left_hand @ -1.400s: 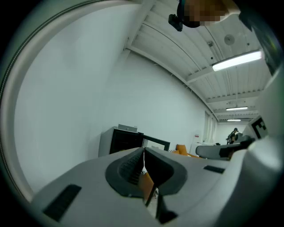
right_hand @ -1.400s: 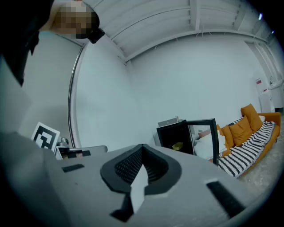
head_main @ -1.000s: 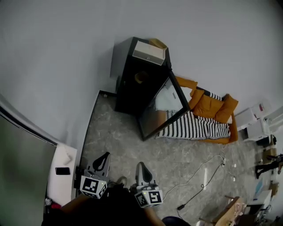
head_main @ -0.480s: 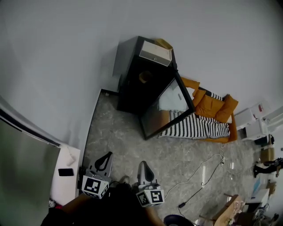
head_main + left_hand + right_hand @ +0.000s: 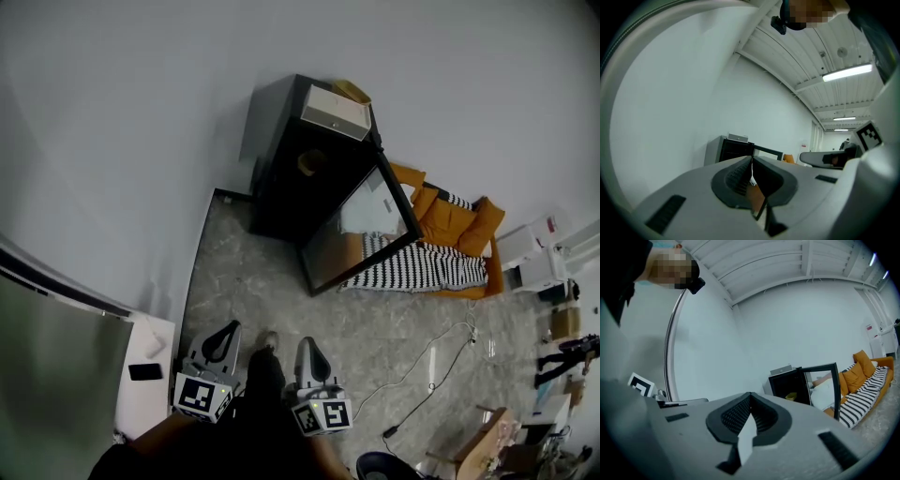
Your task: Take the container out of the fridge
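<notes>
near the bottom of the head view, the left gripper [image 5: 221,336] and right gripper [image 5: 307,349] sit side by side above the grey floor [image 5: 375,328], each with its jaws pressed together and nothing between them. well beyond, against the far wall, the black fridge [image 5: 281,178] has its glass door [image 5: 361,230] open to the right. the yellow container [image 5: 310,162] sits inside, well apart from both grippers. an orange sofa [image 5: 450,225] lies right of the door.

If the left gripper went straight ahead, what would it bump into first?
Most likely the black fridge with the open glass door; it shows just past the left gripper's shut fingers. Nothing seems to stand between, though depth is unclear.
</notes>
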Tool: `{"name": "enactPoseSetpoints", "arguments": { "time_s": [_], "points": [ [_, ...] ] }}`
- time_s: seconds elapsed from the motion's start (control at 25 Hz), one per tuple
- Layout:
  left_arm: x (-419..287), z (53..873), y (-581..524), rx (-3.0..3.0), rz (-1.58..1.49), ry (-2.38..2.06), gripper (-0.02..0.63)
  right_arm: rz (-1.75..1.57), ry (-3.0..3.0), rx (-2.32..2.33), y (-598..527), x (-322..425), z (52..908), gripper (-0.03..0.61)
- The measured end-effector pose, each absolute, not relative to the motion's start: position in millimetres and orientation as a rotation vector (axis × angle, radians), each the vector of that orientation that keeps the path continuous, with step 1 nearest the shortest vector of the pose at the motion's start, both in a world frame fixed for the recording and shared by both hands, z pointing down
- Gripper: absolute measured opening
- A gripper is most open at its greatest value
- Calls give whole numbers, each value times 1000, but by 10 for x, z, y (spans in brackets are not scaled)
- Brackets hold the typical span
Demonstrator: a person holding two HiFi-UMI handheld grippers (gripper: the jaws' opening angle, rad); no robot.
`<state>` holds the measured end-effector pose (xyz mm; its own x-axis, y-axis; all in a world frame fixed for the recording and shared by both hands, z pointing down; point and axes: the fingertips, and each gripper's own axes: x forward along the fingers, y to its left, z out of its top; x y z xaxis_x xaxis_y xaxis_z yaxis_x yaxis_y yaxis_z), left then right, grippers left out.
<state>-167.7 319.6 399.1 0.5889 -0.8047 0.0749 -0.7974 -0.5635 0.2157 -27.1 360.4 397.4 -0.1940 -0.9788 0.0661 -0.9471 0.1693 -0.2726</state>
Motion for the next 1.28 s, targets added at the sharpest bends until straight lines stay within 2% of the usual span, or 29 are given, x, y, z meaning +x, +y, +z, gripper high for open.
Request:
{"name": "enactPoseSetpoints", "arguments": {
  "time_s": [0.36,1.0,1.28],
  "points": [
    [-1418,4074,2614,2569,-35,-1364,6,-373,2348,-1864,2929,-18,4046,0],
    [-37,4024,1212,2536,-18,-1399,6,-405,2405,-1756,1432,1306,4060,0],
    [244,4000,903,2517,11,-1468,6,-394,2472,-1711,997,1658,4246,0]
  ]
}}
